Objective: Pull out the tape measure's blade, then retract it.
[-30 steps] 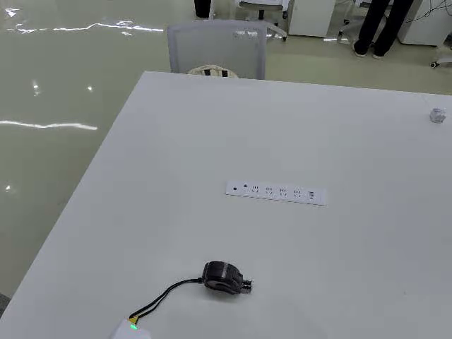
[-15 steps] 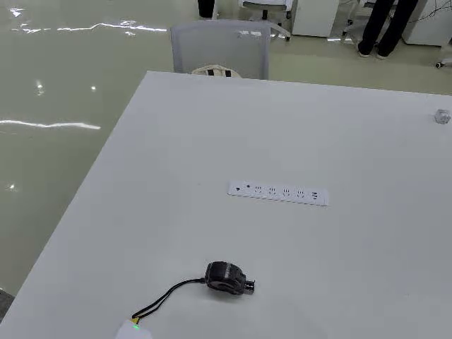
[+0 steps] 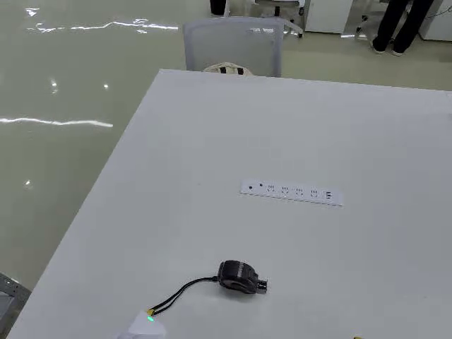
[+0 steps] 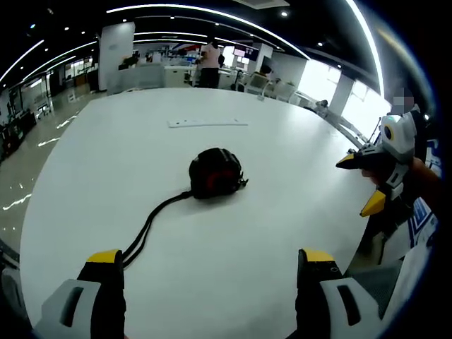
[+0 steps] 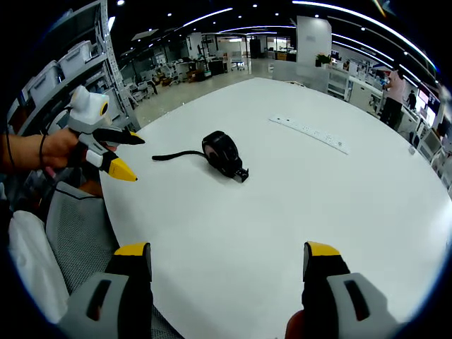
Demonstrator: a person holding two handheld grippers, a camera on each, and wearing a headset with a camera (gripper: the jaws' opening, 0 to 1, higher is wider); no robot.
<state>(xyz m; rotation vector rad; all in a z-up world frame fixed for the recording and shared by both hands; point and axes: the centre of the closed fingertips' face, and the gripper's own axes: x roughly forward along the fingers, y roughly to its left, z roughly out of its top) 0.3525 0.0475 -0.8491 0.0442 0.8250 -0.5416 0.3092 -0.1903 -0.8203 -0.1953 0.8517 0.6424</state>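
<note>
The tape measure (image 3: pixel 241 277), lying at 6 o'clock on the table (image 3: pixel 212 141), is best pinned by the left gripper (image 4: pixel 212 258) and its blade drawn by the right gripper (image 5: pixel 226 248), both with fingers spread and empty.

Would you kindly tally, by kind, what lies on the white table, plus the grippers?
tape measure: 1
power strip: 1
grippers: 2, the left gripper and the right gripper
total: 4

The tape measure (image 3: pixel 240 277) is a small black case resting on the white worktop (image 3: pixel 212 155), low in the head view, near centre. Its blade is in, and a black cord (image 3: pixel 185 290) trails toward the lower left.
</note>
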